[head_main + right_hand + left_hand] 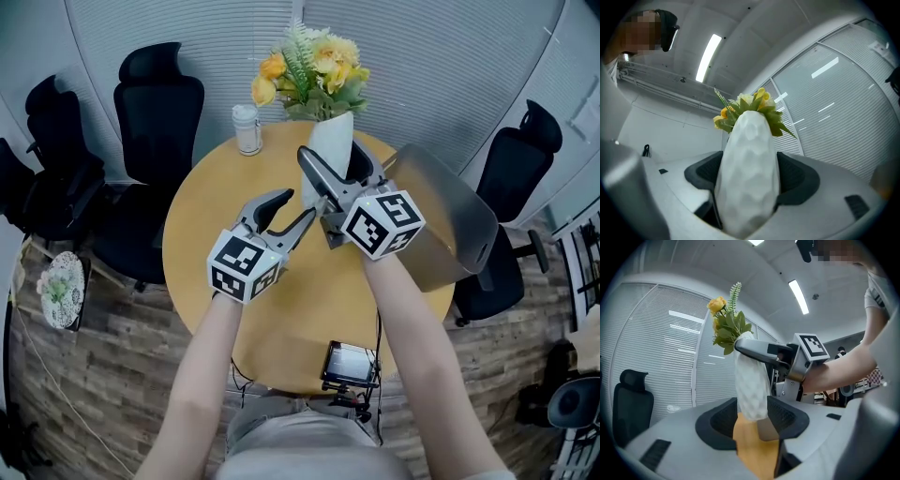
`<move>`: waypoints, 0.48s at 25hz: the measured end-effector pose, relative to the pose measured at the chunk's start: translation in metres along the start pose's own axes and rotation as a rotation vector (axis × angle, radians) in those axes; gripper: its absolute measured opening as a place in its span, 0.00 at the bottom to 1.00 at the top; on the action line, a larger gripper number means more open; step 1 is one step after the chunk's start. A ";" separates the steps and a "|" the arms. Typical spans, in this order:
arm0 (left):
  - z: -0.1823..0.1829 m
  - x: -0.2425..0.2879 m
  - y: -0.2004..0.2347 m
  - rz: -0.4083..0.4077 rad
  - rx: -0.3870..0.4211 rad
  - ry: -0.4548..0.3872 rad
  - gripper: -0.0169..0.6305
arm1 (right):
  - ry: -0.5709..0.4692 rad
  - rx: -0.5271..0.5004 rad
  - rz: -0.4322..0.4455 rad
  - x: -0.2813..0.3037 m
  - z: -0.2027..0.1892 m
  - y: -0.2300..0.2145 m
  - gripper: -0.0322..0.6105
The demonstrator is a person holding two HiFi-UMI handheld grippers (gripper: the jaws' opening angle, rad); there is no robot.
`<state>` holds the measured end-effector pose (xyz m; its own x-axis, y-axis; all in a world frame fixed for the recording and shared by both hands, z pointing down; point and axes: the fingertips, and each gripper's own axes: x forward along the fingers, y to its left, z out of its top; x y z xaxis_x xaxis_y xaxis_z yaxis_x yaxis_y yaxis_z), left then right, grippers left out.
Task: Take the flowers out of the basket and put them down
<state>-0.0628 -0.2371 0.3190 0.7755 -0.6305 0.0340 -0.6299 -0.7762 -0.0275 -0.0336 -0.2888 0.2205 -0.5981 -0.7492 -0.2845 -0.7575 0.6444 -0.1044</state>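
Round wooden table [202,234] carries a white jar [247,128] and dark device [350,364].

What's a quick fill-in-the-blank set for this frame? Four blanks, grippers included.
1. The right gripper is closed on the ____ vase.
2. The left gripper has its jaws ____, pressing on nothing.
3. The flowers in the vase are mostly ____.
4. The wooden table has a ____ top.
Missing words: white; open; yellow; round.
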 end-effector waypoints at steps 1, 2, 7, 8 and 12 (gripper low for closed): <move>-0.002 0.002 -0.001 0.003 -0.006 0.001 0.33 | -0.002 0.002 0.000 -0.001 0.000 -0.002 0.63; -0.005 0.003 -0.002 0.006 -0.013 0.000 0.33 | -0.002 0.004 0.001 -0.002 0.000 -0.003 0.63; -0.021 0.001 0.012 0.009 -0.042 -0.003 0.32 | 0.011 0.008 -0.004 0.007 -0.019 -0.001 0.63; -0.024 0.001 0.013 0.011 -0.045 -0.003 0.32 | 0.012 0.012 -0.006 0.007 -0.021 -0.002 0.63; -0.032 0.007 0.018 0.017 -0.055 0.001 0.32 | 0.021 0.017 -0.005 0.009 -0.029 -0.009 0.63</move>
<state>-0.0701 -0.2558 0.3509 0.7647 -0.6434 0.0351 -0.6443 -0.7643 0.0270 -0.0393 -0.3057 0.2469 -0.5996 -0.7557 -0.2635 -0.7564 0.6426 -0.1218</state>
